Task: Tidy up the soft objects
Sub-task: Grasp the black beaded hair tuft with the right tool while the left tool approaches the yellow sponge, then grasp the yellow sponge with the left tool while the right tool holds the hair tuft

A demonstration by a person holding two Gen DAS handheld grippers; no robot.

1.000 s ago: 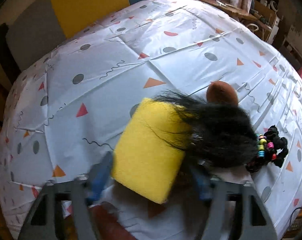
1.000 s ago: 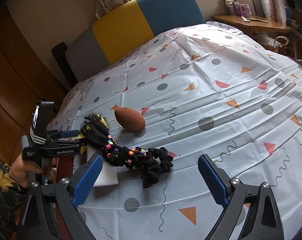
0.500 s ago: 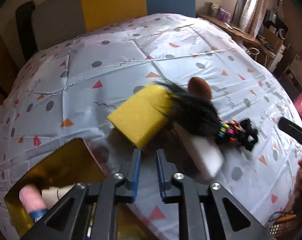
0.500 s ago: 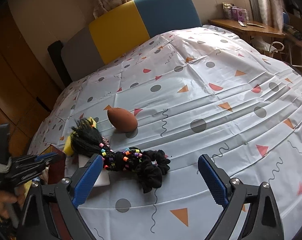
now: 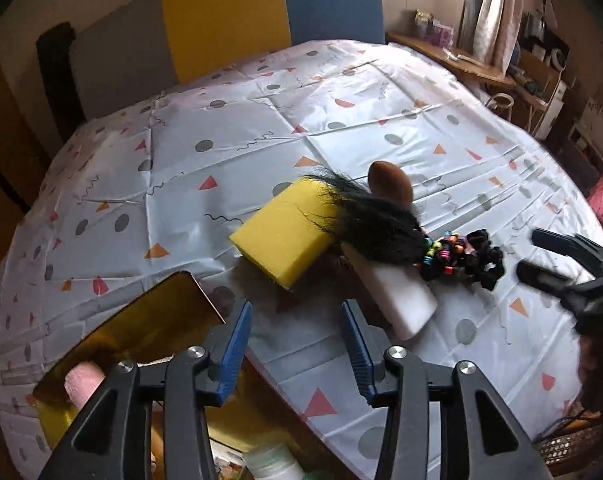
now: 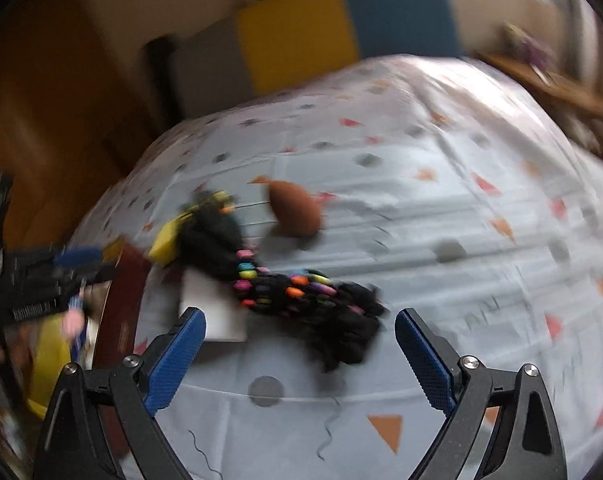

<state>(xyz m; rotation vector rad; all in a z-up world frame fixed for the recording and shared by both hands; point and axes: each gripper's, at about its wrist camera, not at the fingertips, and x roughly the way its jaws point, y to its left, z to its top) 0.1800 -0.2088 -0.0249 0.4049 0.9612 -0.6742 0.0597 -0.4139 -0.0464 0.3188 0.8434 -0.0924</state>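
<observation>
No readable text, labels, brands or numbers, right wrist view blurred

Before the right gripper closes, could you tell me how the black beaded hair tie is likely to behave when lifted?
The beaded hair tie lies in loose coils, so it will probably droop. Its hair tuft drapes over the yellow sponge, so it may drag across it.

A home: patterned tablecloth (image 5: 341, 128), curtained window (image 5: 485, 12), cluttered shelves (image 5: 541, 76).
</observation>
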